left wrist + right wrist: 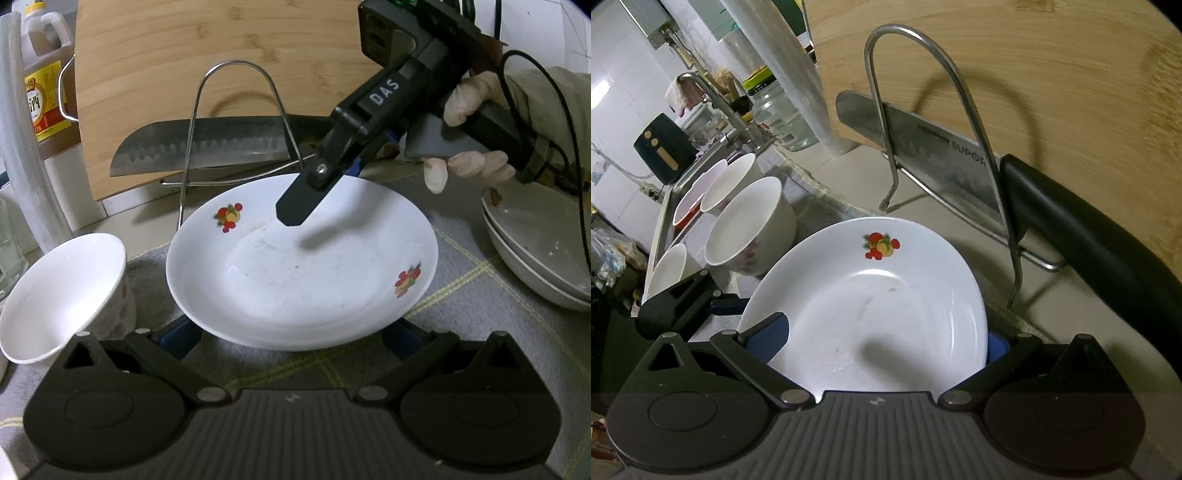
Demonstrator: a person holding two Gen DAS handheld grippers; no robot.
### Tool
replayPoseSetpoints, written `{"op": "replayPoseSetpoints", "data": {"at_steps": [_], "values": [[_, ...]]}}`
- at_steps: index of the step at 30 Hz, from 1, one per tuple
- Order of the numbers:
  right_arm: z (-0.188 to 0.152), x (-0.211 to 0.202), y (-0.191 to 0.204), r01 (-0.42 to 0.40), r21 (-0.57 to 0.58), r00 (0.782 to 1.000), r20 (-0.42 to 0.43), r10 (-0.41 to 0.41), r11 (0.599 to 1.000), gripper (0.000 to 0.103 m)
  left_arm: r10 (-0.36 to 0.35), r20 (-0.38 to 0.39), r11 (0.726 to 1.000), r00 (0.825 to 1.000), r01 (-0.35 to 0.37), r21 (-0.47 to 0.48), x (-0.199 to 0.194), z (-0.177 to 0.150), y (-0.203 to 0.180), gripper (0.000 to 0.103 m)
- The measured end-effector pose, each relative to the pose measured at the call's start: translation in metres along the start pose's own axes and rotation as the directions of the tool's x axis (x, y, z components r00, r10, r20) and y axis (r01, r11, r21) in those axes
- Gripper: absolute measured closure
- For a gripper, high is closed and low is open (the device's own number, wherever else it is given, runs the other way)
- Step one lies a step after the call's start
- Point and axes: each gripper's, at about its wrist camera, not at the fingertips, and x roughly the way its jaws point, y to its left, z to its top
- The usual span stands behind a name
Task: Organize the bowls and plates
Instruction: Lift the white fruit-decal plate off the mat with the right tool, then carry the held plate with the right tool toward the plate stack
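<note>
A white plate [295,266] with fruit decals lies on a second plate on a grey checked cloth [461,295]. My left gripper [291,336] stands open at the plate's near rim, its blue pads [181,336] wide apart on either side and the tips hidden under the rim. My right gripper [325,184] comes in from the upper right and straddles the far rim, open. One black finger hangs just above the plate [871,314] and throws a shadow on it. In the right wrist view the right gripper [882,339] has one pad [768,332] in front of the plate, the other behind it.
A white bowl [55,288] sits left of the plate and stacked pale bowls [535,258] sit right. More bowls [750,225] line the sink edge. Behind stand a wire rack [236,122] with a knife [207,147], a wooden cutting board [221,55] and an oil bottle [40,92].
</note>
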Motion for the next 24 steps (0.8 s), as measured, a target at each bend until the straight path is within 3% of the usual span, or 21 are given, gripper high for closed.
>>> {"op": "replayPoseSetpoints", "data": {"at_steps": [11, 24], "values": [[0.0056, 0.0028, -0.0093, -0.051, 0.052, 0.999, 0.019, 0.05, 0.997, 0.0, -0.029, 0.01, 1.0, 1.0, 0.029, 0.008, -0.0025, -0.0028, 0.0035, 0.0], [0.0022, -0.0013, -0.0024, -0.042, 0.038, 0.999, 0.015, 0.041, 0.998, 0.0, -0.022, -0.002, 1.0, 1.0, 0.022, 0.012, -0.004, -0.001, 0.0025, 0.0]]}}
